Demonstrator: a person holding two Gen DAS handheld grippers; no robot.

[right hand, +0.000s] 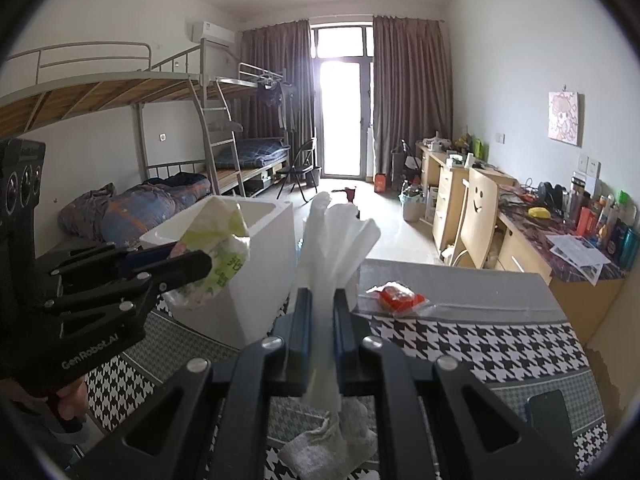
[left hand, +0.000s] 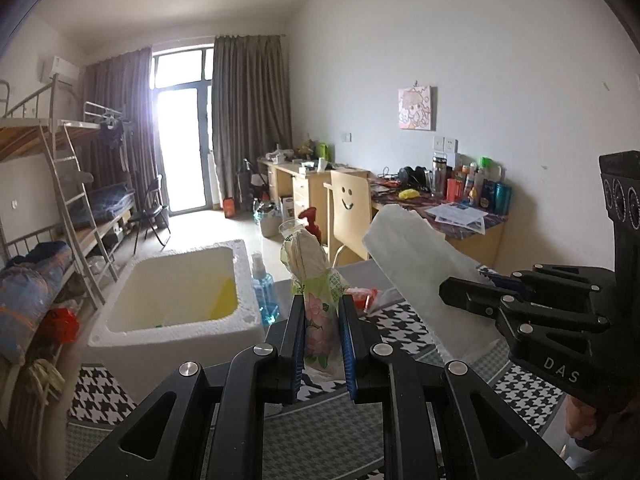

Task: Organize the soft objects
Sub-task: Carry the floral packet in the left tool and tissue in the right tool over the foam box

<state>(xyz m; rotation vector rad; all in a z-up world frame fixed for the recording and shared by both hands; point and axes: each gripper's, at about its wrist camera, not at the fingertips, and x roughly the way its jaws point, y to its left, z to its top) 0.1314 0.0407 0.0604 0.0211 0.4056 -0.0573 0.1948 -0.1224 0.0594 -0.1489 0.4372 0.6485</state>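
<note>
My left gripper is shut on a floral tissue pack and holds it upright above the table; the pack also shows in the right wrist view, beside the white foam box. My right gripper is shut on a white folded tissue sheet, lifted above the table; the sheet also shows in the left wrist view. The foam box stands open at the table's left. A grey-white sock lies on the table under my right gripper.
The houndstooth tablecloth covers the table. A red packet lies at mid table. A blue spray bottle and red pump bottle stand behind the box. A dark phone lies right. Desk and chair beyond.
</note>
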